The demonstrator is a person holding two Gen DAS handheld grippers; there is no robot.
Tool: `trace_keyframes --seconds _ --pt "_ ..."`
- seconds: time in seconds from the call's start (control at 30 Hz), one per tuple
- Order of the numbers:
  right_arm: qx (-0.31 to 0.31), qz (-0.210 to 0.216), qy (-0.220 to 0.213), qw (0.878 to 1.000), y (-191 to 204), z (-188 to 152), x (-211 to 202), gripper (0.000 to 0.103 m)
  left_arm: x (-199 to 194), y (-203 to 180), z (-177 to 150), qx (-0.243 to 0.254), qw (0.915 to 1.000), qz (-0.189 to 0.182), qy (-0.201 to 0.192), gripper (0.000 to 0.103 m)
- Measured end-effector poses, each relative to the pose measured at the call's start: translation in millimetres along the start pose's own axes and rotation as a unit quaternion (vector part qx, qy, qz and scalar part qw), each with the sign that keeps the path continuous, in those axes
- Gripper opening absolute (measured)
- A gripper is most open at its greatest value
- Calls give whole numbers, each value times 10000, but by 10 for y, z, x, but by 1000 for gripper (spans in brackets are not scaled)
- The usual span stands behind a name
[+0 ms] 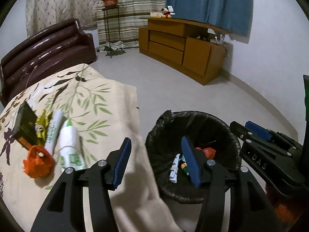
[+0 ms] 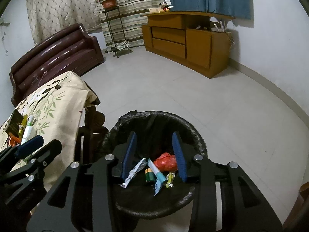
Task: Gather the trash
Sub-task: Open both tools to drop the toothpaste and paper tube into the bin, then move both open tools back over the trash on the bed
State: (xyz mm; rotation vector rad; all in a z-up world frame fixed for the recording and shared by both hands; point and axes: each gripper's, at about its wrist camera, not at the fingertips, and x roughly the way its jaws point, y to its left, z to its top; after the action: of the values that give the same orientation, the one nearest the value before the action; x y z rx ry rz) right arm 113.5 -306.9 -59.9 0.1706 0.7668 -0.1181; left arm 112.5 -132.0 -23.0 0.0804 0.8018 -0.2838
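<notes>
A black-lined trash bin (image 1: 227, 127) (image 2: 197, 137) stands on the floor beside the cloth-covered table (image 1: 108, 104). It holds a red wrapper (image 2: 166, 161), a small battery (image 2: 149, 175) and paper scraps. On the table lie an orange crumpled wrapper (image 1: 37, 161), a white-green bottle (image 1: 70, 147), a white tube (image 1: 54, 129), a gold wrapper (image 1: 41, 125) and a dark box (image 1: 26, 123). My left gripper (image 1: 156, 161) is open and empty, between table edge and bin. My right gripper (image 2: 155, 155) is open and empty above the bin.
A dark brown sofa (image 2: 58, 58) stands behind the table. A wooden cabinet (image 2: 189, 40) with a Mickey toy (image 2: 165, 5) is at the far wall. A plant stand (image 2: 114, 25) is by the curtains. The tiled floor (image 2: 193, 92) lies beyond the bin.
</notes>
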Motion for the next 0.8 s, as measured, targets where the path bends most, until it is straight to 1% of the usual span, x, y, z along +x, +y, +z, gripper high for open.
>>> trace_keyframes --seconds 0.2,0.33,0.43,0.6,0.8 --pt "-121 162 32 9998 218 -42 -42 44 -157 198 -37 -145 9998 127 -83 56" --pt "-251 289 52 9993 405 -56 -74 45 -273 372 -75 -290 9992 252 -146 59" --pt "-335 381 44 9987 534 -59 -108 52 -345 510 -116 -366 9984 383 -177 60" --pt "-508 533 38 9973 762 -67 -158 53 -467 783 -199 -563 9961 642 -223 61" --pt "-658 692 29 9954 995 -58 -206 59 -595 1091 -297 -799 9923 900 -276 61"
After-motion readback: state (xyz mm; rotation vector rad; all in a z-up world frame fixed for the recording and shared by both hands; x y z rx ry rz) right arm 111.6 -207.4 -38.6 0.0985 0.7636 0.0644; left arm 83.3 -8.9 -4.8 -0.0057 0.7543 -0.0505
